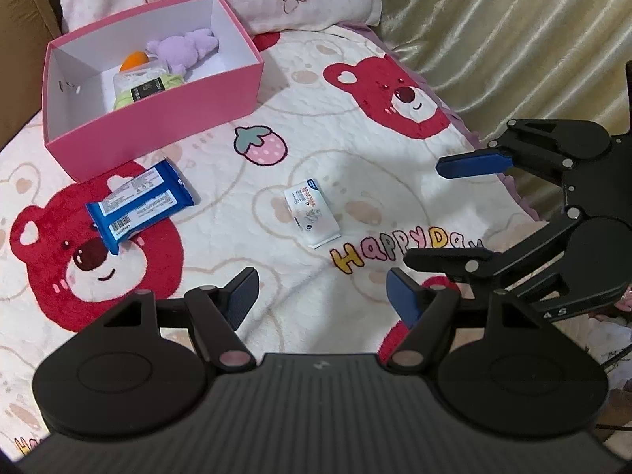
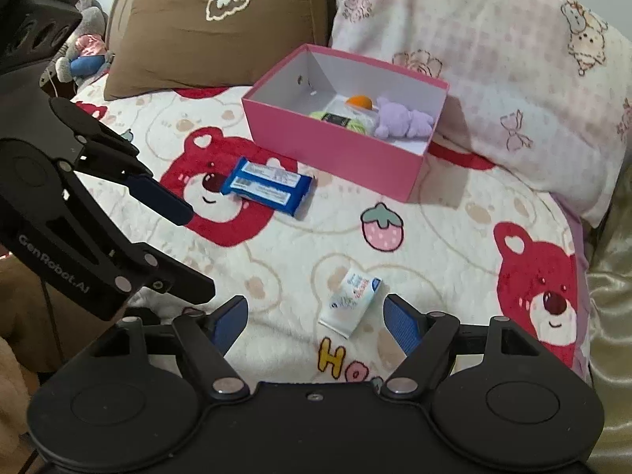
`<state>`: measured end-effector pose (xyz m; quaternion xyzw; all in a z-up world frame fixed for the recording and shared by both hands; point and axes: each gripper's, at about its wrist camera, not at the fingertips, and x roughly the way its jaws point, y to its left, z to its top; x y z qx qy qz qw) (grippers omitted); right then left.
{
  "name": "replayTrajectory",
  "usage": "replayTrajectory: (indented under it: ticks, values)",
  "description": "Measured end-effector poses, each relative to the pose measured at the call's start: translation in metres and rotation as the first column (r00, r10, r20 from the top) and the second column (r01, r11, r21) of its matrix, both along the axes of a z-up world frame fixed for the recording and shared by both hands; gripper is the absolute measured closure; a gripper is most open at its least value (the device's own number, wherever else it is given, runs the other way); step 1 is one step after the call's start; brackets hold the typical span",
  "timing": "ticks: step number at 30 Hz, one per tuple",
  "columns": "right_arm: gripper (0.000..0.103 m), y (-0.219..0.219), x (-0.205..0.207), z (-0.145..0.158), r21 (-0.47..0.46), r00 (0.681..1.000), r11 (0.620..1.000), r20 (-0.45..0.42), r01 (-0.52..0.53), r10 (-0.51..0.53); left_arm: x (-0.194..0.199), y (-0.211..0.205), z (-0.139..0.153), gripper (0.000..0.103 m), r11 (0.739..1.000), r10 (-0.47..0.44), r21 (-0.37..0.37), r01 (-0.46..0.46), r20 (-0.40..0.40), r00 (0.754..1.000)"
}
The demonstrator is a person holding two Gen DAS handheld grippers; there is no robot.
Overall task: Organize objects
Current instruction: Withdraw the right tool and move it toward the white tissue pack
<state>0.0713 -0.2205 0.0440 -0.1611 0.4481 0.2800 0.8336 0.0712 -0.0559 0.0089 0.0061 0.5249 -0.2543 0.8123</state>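
Observation:
A pink box (image 1: 158, 118) (image 2: 328, 146) stands open on the bear blanket. Inside it lie a purple plush (image 1: 185, 47) (image 2: 399, 120), an orange item and a green-and-white packet. A blue snack packet (image 1: 138, 205) (image 2: 268, 185) lies in front of the box. A white tissue pack (image 1: 312, 213) (image 2: 351, 304) lies nearer me. My left gripper (image 1: 322, 296) (image 2: 197, 251) hovers open and holds nothing. My right gripper (image 2: 314, 308) (image 1: 424, 213) is open just short of the tissue pack, its pads not touching it.
A pink floral pillow (image 2: 493, 59) lies behind the box and a brown pillow (image 2: 205, 39) to its left. Gold fabric (image 1: 513, 39) borders the bed on the right. A grey stuffed toy (image 2: 83, 51) sits at the far left edge.

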Motion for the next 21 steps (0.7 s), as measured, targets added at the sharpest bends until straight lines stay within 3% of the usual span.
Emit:
replayTrajectory:
  ticks: [7, 16, 21]
  values:
    - [0.023, -0.008, 0.003, -0.017, 0.011, 1.0, 1.0, 0.002, 0.003, -0.003, 0.013, 0.007, -0.018, 0.032, 0.998, 0.055, -0.011, -0.055, -0.01, 0.998]
    - [0.023, -0.02, 0.011, -0.065, 0.16, 0.999, 0.987, -0.038, 0.003, 0.003, 0.035, 0.005, -0.046, 0.032, 0.99, 0.1, -0.098, -0.101, -0.013, 0.995]
    - [0.023, -0.02, 0.015, -0.088, 0.162, 1.0, 0.987, -0.029, 0.007, -0.002, 0.04, -0.009, -0.068, 0.032, 0.987, 0.101, -0.122, -0.105, -0.036, 0.994]
